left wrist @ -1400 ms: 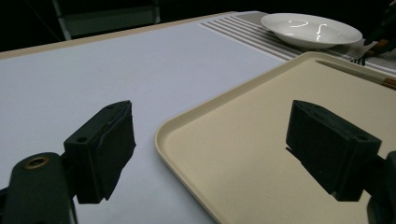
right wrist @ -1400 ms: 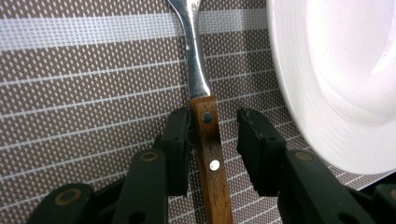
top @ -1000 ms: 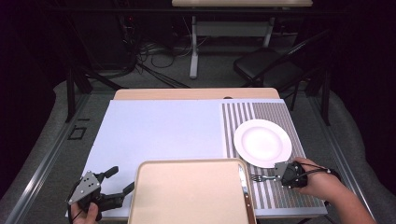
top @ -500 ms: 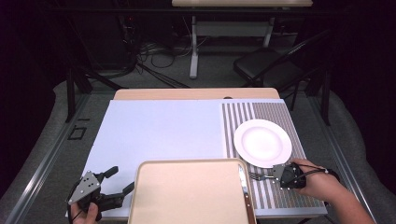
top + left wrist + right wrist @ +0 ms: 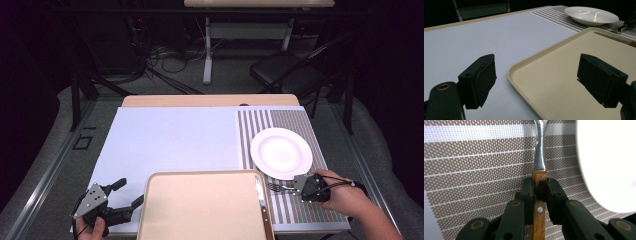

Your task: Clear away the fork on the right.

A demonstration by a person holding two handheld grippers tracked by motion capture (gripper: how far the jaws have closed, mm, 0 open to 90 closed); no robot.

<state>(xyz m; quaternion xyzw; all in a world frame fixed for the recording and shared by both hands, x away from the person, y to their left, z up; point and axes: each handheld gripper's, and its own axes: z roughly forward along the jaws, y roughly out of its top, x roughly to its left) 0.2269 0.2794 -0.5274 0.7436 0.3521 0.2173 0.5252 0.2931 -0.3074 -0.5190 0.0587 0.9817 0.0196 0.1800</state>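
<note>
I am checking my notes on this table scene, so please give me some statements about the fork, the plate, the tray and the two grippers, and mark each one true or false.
1. The right gripper has its fingers shut on the wooden-handled metal fork. True.
2. The round white ceramic plate stands on the beige plastic tray. False: it stands on the brown striped placemat, beyond the tray.
3. The left gripper is open, with the tray's near corner between its fingers in its own view. True.
4. The left gripper holds a wooden-handled knife. False: it holds nothing; the knife lies along the tray's right edge.
5. The fork lies on the tray. False: it is over the placemat, beside the plate.
</note>
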